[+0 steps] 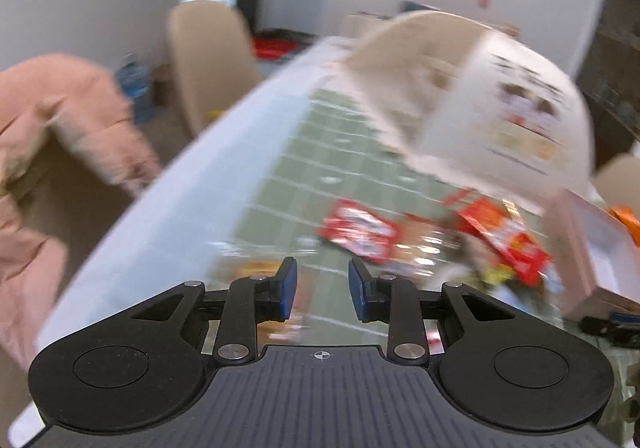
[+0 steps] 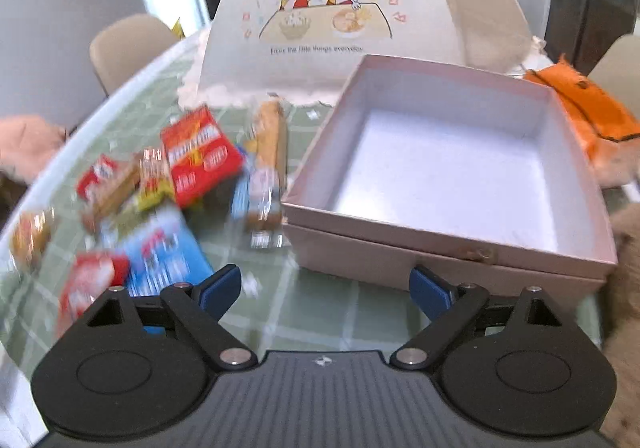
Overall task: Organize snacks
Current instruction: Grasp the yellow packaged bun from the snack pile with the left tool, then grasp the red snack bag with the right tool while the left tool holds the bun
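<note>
**On the green-checked surface: snacks scattered beside an open box**

On the surface (image 2: 320,312), the snack packets lay in a loose heap just left of the pale open box (image 2: 448,168), whose interior held nothing. A long tan-wrapped snack bar (image 2: 267,164) lay nearest the box wall, its long axis running away from the camera, one end toward the domed food cover (image 2: 320,8) behind. A red packet (image 2: 200,156) sat tilted on others; a blue packet (image 2: 164,252) lay closer. The right tongs (image 2: 326,288) stood wide, released, nothing between them. The left tongs (image 1: 322,288) were narrowly parted, gripping nothing, above the blurred surface.
</note>
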### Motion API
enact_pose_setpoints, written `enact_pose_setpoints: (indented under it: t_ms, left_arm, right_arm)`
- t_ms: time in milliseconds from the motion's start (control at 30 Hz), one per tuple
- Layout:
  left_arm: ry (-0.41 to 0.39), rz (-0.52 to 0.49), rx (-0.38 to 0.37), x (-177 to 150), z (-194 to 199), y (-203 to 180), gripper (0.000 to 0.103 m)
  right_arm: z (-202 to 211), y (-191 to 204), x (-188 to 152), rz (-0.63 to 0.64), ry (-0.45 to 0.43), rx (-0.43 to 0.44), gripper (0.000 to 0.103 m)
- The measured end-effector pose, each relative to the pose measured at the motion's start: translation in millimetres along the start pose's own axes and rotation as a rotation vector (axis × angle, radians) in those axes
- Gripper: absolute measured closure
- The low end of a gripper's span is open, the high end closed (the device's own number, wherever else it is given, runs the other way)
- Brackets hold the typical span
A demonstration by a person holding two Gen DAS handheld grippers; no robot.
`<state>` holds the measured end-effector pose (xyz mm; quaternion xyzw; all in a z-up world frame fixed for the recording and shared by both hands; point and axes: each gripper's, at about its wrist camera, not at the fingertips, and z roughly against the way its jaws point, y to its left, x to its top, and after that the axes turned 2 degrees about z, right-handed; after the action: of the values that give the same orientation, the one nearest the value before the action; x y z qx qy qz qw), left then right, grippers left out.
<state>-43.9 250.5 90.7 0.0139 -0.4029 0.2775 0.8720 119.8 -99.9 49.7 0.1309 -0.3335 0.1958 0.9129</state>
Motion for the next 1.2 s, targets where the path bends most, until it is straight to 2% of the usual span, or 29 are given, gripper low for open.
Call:
enact_pose_setpoints:
  t_ms: [133, 233, 300, 433, 500, 667, 833, 900, 967, 1033, 1067, 1200]
  left_arm:
    - [0.019, 0.054, 0.046, 1, -5, 29, 0.071]
    - [0.039, 0.079, 0.076, -4, -10, 38, 0.071]
    - [0.049, 0.112, 0.091, -6, -16, 44, 0.071]
    - [0.068, 0.178, 0.074, -6, -30, 45, 0.071]
    - [0.08, 0.16, 0.042, -6, -37, 41, 0.071]
    - [0.089, 0.031, -0.02, -6, -47, 17, 0.071]
    - [0.106, -0.096, -0.086, -5, -54, -20, 0.071]
    - [0.109, -0.099, -0.104, -2, -51, -27, 0.071]
    - [0.051, -0.084, -0.099, 4, -36, -29, 0.071]
    - [0.005, -0.117, -0.095, 6, -25, -35, 0.071]
    - [0.009, -0.153, -0.098, 7, -24, -40, 0.071]
    - [0.102, -0.336, -0.083, -3, -47, -70, 0.07]
  right_arm:
    - [-16, 22, 18, -0.004, 0.004, 0.053, 0.011]
    - [-6, 66, 9, 0.056, 0.016, 0.17, 0.011]
    - [-4, 102, 2, 0.106, 0.032, 0.219, 0.011]
    - [-8, 169, -27, 0.279, 0.022, 0.178, 0.012]
    - [-11, 184, -41, 0.372, 0.045, 0.128, 0.02]
    - [13, 150, -62, 0.349, 0.065, 0.14, 0.033]
    - [36, 90, -79, 0.251, 0.096, 0.078, 0.033]
    - [48, 72, -83, 0.221, 0.075, 0.044, 0.033]
    - [57, 60, -85, 0.202, 0.051, 0.05, 0.032]
    - [68, 54, -86, 0.208, 0.025, 0.079, 0.029]
    - [69, 54, -86, 0.22, 0.012, 0.092, 0.028]
    - [64, 77, -75, 0.358, -0.025, 0.147, 0.027]
